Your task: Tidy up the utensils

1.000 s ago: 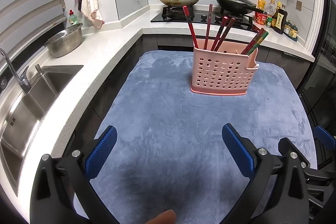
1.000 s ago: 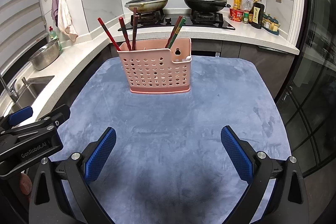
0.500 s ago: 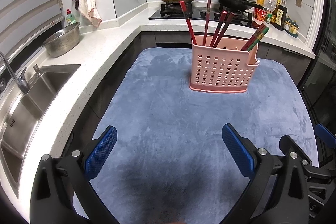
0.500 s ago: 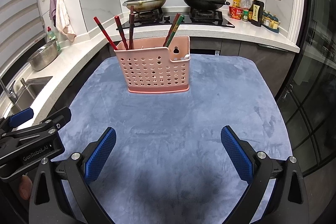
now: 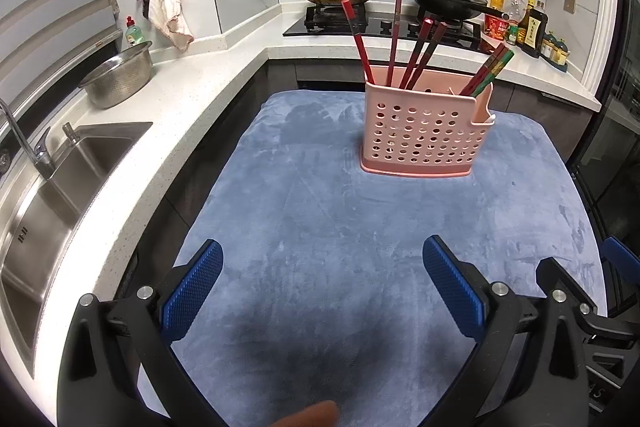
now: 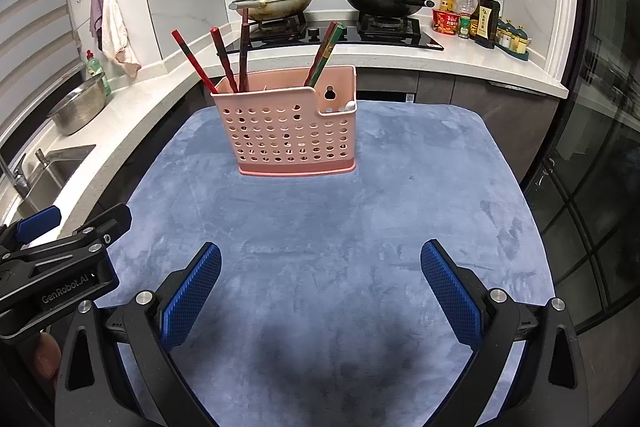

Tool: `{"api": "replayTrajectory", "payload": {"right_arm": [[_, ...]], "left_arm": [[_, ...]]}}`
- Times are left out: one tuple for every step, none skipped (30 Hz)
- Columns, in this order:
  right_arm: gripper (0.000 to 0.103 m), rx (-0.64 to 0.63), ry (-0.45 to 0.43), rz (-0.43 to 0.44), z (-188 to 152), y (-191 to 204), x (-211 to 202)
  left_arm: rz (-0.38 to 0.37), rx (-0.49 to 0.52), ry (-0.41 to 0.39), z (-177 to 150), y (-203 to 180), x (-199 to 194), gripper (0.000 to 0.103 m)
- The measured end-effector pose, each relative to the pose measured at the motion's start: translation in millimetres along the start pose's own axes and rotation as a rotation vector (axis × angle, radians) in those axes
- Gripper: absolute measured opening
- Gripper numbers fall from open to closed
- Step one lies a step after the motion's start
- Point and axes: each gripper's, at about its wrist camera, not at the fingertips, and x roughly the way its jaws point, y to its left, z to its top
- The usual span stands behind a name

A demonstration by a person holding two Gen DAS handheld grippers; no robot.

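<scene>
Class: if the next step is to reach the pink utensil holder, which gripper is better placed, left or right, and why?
Slightly the right. Both the right gripper and the left gripper are open and empty, but the pink holder sits nearly straight ahead of the right one and off to the side for the left.

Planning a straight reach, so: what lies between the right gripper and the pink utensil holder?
Only bare blue cloth lies between the right gripper and the pink utensil holder; the right wrist view shows it.
</scene>
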Motion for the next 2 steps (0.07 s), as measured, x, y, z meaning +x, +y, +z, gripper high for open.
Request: {"api": "replayTrajectory", "payload": {"right_arm": [[0.096,0.001,0.0,0.001,-0.1,-0.1,-0.1],[0.096,0.002,0.0,0.001,0.2,-0.3,0.0]], "left_arm": [[-0.002,0.002,0.002,-0.2,0.0,0.3,0.096],[-0.003,0.005,0.002,-0.1,-0.2,0.7,0.096]]}}
